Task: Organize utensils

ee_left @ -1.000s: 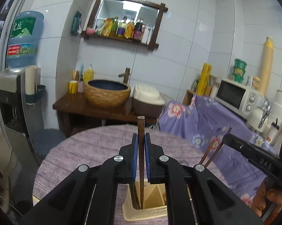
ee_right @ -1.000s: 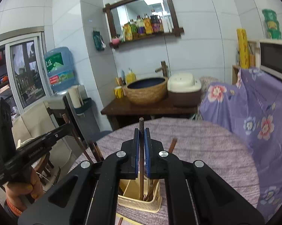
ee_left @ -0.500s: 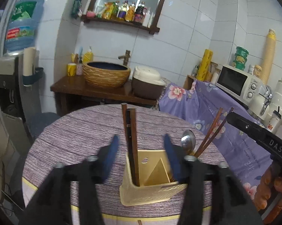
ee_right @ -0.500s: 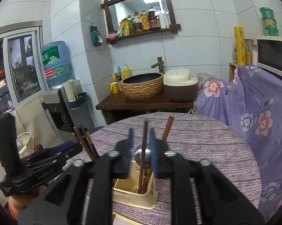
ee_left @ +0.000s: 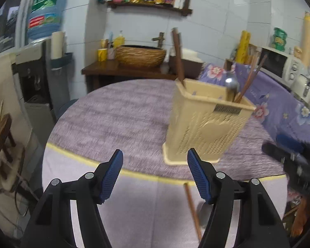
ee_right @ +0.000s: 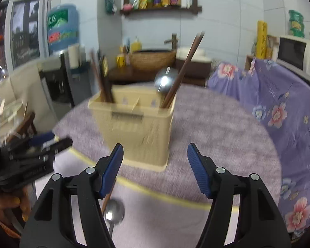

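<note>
A beige utensil holder stands on the round table. Brown chopsticks lean in its left compartment. More chopsticks and a steel spoon fill the right one. One loose chopstick and another spoon lie on the cloth near the front edge. My left gripper hangs low in front of the holder, its jaws opening with nothing between them. My right gripper is likewise opening and empty, just before the holder.
The table's purple cloth has a yellow stripe near its edge. A floral-covered counter with a microwave lies right. A water dispenser and a wooden chair stand left. A wooden stand with a woven basin is behind.
Both grippers let go of the chopsticks they held, which now stand in the holder. Both jaws spread wide, and both grippers sank and drew back toward the table's near edge.
</note>
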{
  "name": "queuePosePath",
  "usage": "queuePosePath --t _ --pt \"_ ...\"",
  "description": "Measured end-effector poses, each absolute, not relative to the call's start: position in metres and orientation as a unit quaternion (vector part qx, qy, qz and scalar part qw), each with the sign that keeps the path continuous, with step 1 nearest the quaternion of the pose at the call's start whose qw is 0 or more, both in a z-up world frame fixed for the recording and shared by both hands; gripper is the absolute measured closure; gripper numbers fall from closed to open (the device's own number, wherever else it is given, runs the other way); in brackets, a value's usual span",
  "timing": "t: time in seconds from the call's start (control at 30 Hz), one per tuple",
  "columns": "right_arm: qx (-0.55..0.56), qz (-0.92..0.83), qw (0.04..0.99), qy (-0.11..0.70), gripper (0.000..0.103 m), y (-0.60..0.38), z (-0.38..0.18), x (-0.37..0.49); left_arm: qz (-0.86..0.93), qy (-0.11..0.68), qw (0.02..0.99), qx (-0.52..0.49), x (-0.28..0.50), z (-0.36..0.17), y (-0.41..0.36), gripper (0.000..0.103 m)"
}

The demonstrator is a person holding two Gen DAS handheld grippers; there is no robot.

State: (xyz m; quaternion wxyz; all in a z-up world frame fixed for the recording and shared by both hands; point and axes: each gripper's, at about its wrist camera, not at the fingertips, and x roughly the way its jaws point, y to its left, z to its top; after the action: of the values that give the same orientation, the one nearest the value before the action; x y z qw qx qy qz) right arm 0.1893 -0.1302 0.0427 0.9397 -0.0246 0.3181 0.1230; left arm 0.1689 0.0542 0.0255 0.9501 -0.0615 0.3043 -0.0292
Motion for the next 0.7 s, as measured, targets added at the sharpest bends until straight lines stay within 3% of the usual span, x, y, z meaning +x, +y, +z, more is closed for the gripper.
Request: queuePosePath --t 0.17,0.4,0.7 --pt "-0.036 0.143 0.904 0.402 0.039 -0.109 -0.020 0.162 -0.003 0.324 0.944 -0.061 0.151 0.003 0.063 0.039" --pt "-0.049 0.152 0.883 0.442 0.070 -0.087 -0.052 0.146 0.005 0.328 0.942 -0.071 0.140 -0.002 0.068 0.039" --pt "-0.076 0.148 0.887 0.431 0.095 -0.073 -0.050 0.144 -0.006 0.332 0.941 -0.063 0.139 -0.004 0.060 0.039"
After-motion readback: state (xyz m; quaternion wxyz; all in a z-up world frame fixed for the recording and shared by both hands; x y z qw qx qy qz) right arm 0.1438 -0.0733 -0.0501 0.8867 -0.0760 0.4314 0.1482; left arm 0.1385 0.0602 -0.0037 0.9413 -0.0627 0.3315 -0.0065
